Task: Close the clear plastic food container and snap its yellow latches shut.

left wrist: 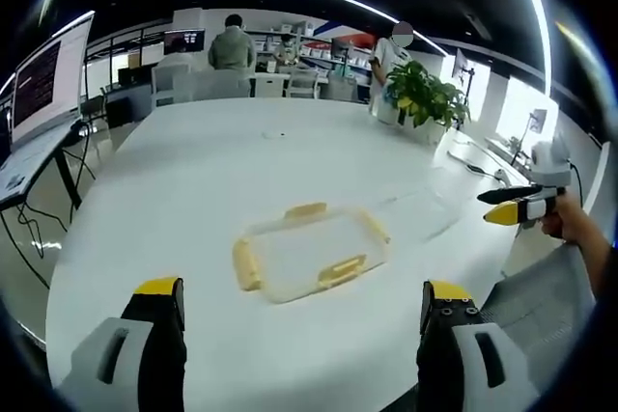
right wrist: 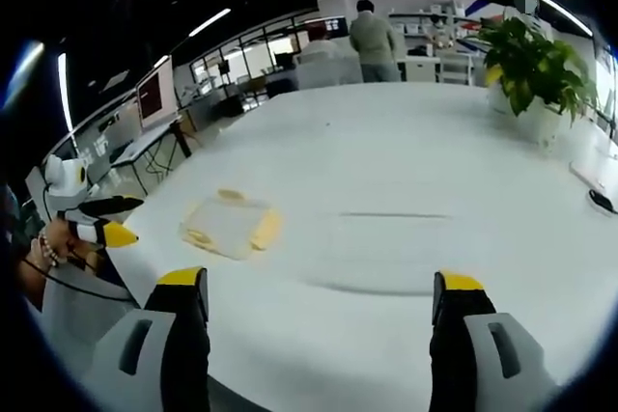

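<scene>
A: Where is the container point(left wrist: 311, 256)?

B: On the white table point(left wrist: 193, 180), ahead of the left gripper point(left wrist: 301, 308), between the lines of its two fingers and clear of both. From the right gripper point(right wrist: 320, 294) it lies ahead, beyond the left finger.

A: Finger state?

B: Both pairs stand wide apart, holding nothing.

A: Material?

B: Thin clear plastic, shallow, rectangular with rounded corners; yellow latches point(left wrist: 342, 270) on its sides. Whether the lid is seated, I cannot tell.

A: Handling?

B: Judged light, slightly flexible, likely to skate on the smooth top. I'd steady one edge and press each latch at its middle.
</scene>
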`<state>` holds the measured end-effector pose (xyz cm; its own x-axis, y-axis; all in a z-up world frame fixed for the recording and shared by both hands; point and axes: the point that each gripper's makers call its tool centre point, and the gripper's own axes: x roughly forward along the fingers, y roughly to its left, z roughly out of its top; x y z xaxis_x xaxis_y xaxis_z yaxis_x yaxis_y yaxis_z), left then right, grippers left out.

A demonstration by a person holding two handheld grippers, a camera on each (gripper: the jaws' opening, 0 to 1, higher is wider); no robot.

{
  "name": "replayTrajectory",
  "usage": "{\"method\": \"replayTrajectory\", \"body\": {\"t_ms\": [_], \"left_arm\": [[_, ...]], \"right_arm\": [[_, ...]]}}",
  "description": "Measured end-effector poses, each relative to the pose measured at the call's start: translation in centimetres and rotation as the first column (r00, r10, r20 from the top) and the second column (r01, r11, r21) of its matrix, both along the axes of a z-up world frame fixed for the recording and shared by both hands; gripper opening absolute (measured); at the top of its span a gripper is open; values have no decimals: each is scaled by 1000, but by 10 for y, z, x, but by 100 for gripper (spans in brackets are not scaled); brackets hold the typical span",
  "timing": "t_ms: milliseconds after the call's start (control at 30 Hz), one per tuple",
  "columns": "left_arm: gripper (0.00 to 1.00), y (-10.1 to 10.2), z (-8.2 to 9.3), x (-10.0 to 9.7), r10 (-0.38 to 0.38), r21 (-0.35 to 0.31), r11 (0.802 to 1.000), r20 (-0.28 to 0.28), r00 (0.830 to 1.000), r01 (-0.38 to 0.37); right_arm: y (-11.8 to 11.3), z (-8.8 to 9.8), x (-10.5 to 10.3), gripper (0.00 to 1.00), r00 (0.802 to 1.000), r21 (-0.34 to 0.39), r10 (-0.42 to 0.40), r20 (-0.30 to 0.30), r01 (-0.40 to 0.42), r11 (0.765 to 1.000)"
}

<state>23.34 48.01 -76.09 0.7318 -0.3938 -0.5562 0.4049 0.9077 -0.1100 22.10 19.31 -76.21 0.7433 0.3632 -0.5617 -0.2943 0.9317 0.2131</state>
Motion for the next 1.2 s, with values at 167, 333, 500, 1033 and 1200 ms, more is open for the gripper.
{"method": "replayTrajectory", "body": {"t_ms": [167,333,500,1033,1200], "left_arm": [[99,-1,-1,-1,-5,2,1000,-8,1000,5],[99,-3,3,0,-2,-32,999,2,1000,2],[99,-17,11,-2,-53,-89,994,34,998,56],[96,3,20,19,-131,-154,978,53,990,138],[86,9,15,32,-189,-49,980,50,981,191]], "right_arm": [[0,0,0,93,1000,-3,3,-1,-3,1000],[-4,6,3,94,999,-3,-12,35,13,1000],[-2,4,2,95,1000,-22,-4,27,5,1000],[12,19,14,100,985,-81,151,82,-145,986],[25,31,28,98,968,-91,226,112,-217,972]]}}
